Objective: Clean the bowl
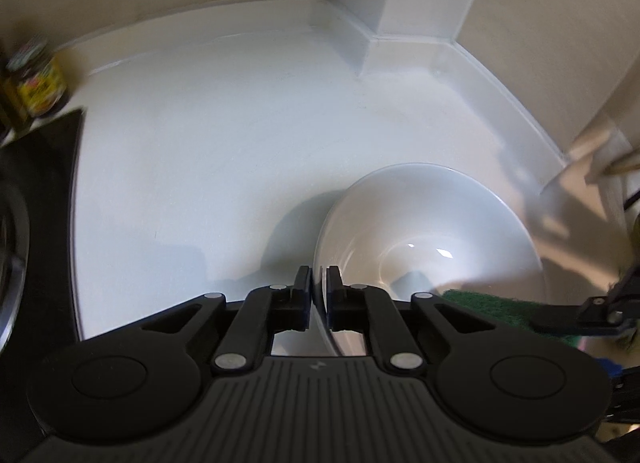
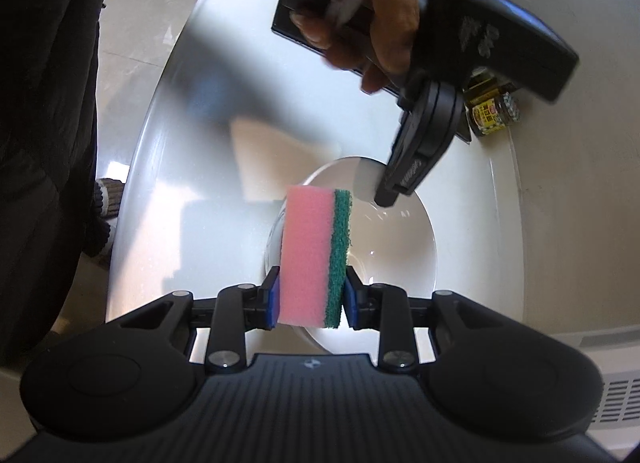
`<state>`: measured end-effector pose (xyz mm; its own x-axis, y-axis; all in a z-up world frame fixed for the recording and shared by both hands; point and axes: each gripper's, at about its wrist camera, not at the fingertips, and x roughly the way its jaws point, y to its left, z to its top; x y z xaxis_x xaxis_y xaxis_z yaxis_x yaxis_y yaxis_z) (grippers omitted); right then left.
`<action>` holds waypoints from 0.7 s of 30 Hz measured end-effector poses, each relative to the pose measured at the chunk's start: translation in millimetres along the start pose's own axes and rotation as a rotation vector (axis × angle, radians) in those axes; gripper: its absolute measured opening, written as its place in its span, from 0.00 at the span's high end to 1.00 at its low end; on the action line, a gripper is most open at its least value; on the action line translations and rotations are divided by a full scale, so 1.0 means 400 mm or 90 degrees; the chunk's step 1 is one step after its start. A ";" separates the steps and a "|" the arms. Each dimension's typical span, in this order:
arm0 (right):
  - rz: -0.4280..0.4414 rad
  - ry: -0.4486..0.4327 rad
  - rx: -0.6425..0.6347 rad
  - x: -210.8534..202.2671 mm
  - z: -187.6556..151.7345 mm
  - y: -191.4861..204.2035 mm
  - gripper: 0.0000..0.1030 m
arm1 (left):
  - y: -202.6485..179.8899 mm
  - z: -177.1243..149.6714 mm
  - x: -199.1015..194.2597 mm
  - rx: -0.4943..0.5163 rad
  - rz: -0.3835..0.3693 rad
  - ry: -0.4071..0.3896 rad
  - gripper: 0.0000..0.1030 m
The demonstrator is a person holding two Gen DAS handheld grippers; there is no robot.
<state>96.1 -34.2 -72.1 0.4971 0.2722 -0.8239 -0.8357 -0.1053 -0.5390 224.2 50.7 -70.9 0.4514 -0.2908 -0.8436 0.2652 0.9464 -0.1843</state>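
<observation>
Left tool (image 1: 319, 283): fingers nearly together – pinching rim of white bowl (image 1: 432, 231).
Right tool (image 2: 310, 295): pads clamped on pink/green sponge (image 2: 316, 255), held upright over bowl.
Bowl: on white worktop (image 1: 200, 167) – near its corner.
Jar (image 1: 38, 79): far side, well apart.

My left hand-held gripper (image 1: 319, 283) pinches the near rim of the white bowl (image 1: 432, 239) on the white desk (image 1: 208, 151); a green scouring pad (image 1: 486, 303) reaches in from the right.
</observation>
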 end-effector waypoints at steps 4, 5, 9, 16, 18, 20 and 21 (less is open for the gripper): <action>-0.003 0.004 0.011 -0.008 -0.015 0.018 0.74 | 0.006 -0.055 -0.038 -0.054 -0.014 -0.017 0.84; -0.004 0.006 0.011 -0.009 -0.014 0.018 0.74 | 0.003 -0.063 -0.041 -0.058 -0.012 -0.021 0.84; -0.005 0.013 0.014 -0.007 -0.004 0.012 0.74 | -0.007 -0.066 -0.030 -0.052 0.009 -0.021 0.84; 0.002 -0.001 0.025 -0.018 0.016 0.013 0.74 | -0.035 -0.025 0.005 0.052 0.037 -0.017 0.94; 0.004 0.005 0.014 -0.017 0.011 0.010 0.74 | -0.036 -0.009 0.014 0.085 0.027 -0.012 0.94; 0.006 0.016 -0.001 -0.017 0.002 0.006 0.74 | -0.032 0.008 0.025 0.102 0.017 -0.010 0.94; 0.005 0.028 -0.018 -0.017 -0.007 0.006 0.74 | -0.030 0.016 0.030 0.108 0.013 -0.009 0.95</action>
<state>91.3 -38.8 -68.2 0.5013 0.2287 -0.8345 -0.8328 -0.1342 -0.5370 231.7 34.9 -75.7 0.4695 -0.2754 -0.8389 0.3952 0.9151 -0.0793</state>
